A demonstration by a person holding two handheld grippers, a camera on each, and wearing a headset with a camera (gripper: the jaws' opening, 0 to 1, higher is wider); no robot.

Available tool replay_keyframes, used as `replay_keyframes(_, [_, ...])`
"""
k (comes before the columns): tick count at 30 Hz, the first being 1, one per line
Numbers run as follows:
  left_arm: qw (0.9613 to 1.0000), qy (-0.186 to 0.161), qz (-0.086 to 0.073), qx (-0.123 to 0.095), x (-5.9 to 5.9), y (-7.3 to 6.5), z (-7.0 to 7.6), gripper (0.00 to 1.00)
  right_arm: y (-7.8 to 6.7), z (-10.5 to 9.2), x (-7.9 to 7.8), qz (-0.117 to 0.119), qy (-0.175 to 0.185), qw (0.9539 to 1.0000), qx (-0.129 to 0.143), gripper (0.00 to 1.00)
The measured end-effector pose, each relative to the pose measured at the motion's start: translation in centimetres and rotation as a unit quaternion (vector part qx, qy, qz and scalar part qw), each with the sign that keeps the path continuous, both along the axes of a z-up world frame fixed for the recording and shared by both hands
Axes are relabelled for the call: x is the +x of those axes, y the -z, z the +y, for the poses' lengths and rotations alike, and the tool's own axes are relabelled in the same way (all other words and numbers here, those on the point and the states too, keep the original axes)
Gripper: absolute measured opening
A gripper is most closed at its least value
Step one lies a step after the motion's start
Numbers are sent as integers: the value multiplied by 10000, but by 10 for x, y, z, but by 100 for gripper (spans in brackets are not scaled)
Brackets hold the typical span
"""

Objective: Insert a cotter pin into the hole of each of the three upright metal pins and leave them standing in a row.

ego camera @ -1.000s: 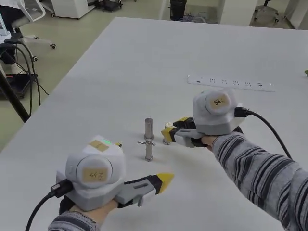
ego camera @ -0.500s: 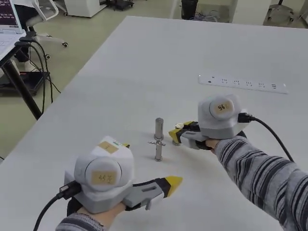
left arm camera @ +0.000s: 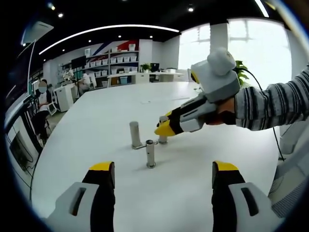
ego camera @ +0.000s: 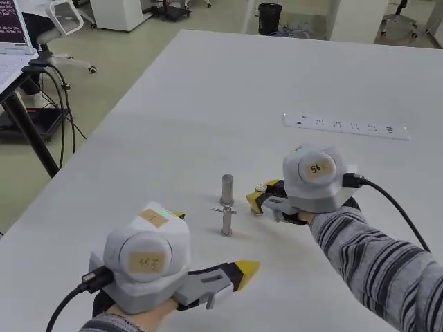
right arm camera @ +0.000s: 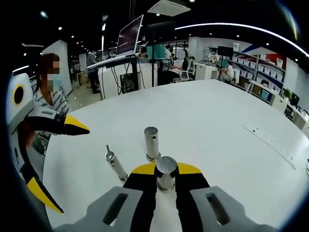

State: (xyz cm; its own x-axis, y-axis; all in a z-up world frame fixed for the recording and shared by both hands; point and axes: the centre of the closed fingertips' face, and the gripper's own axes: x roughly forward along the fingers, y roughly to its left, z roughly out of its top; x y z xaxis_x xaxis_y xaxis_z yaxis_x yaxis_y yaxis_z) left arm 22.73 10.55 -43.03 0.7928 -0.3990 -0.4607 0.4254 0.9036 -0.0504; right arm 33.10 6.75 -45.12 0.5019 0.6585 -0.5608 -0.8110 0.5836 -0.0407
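Observation:
Two metal pins stand upright mid-table. The far pin (ego camera: 227, 187) (left arm camera: 135, 134) (right arm camera: 152, 142) is bare. The near pin (ego camera: 226, 222) (left arm camera: 150, 153) (right arm camera: 116, 164) carries a cotter pin (ego camera: 223, 209) through its upper part. My right gripper (ego camera: 256, 200) (right arm camera: 166, 170) is shut on a third metal pin (ego camera: 261, 187) (right arm camera: 166, 172) (left arm camera: 163, 129), held upright on the table just right of the other two. My left gripper (ego camera: 212, 241) (left arm camera: 163, 169) is open with nothing between its fingers, low over the table in front of the pins.
A white power strip (ego camera: 346, 128) (right arm camera: 268, 137) lies at the back right. The table's left edge (ego camera: 104, 131) drops to the floor, where a stand with a laptop (ego camera: 8, 38) and cables sits. A cable (ego camera: 394, 207) trails from the right gripper.

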Motion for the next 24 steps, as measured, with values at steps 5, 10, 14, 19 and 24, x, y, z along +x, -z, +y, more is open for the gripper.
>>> replay_keyframes(5, [10000, 63, -5, -7, -3, -2, -3, 82, -2, -14, -13, 69, 136, 9999, -12, 9])
replay_keyframes(10, [9999, 103, 7, 48, -7, -2, -5, 82, -1, -27, -26, 150, 266, 9995, -30, 9])
replay_keyframes(14, [9999, 119, -14, 63, -9, -3, -6, 82, -1, -33, -40, 191, 339, 9992, -19, 9])
replay_keyframes(19, [9999, 135, -37, 72, -13, -6, -8, 82, 2, -40, -55, 277, 429, 9987, 9, 9])
replay_keyframes(24, [9998, 151, -20, 84, -17, -5, -9, 82, 4, -42, -65, 254, 473, 9985, -44, 9])
